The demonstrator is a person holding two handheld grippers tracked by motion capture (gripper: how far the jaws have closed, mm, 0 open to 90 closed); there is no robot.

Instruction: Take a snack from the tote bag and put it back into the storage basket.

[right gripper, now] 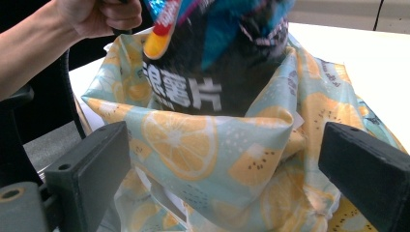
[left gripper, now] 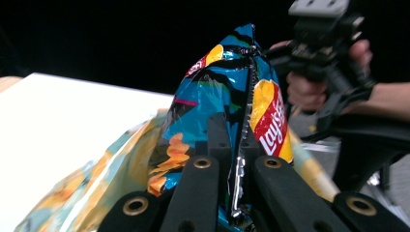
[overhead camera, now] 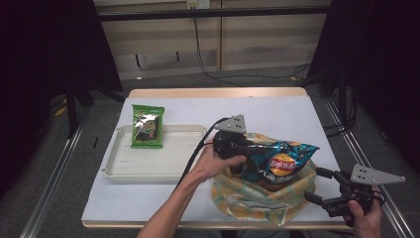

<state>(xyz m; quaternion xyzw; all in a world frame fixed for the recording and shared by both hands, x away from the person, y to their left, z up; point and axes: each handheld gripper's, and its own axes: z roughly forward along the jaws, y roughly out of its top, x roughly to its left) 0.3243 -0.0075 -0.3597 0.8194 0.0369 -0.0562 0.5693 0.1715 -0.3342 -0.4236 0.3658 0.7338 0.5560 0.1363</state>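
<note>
Chip bag (overhead camera: 277, 161) seemingly half in tote (overhead camera: 257, 198), tray (overhead camera: 148, 163) left

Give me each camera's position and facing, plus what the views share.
High view: above the person's side, looking forward and down on the table; both forearms, left gripper, right gripper.
Left gripper view: along its shut jaws clamping the chip bag; other hand beyond.
Right gripper view: between open jaws at the lemon-print bag; left forearm.
Shared: chip bag and lemon-print bag in all.

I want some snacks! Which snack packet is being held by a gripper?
The blue Lay's chip bag, pinched by the left gripper over the lemon-print bag. The green snack packet lies untouched on the tray.
</note>
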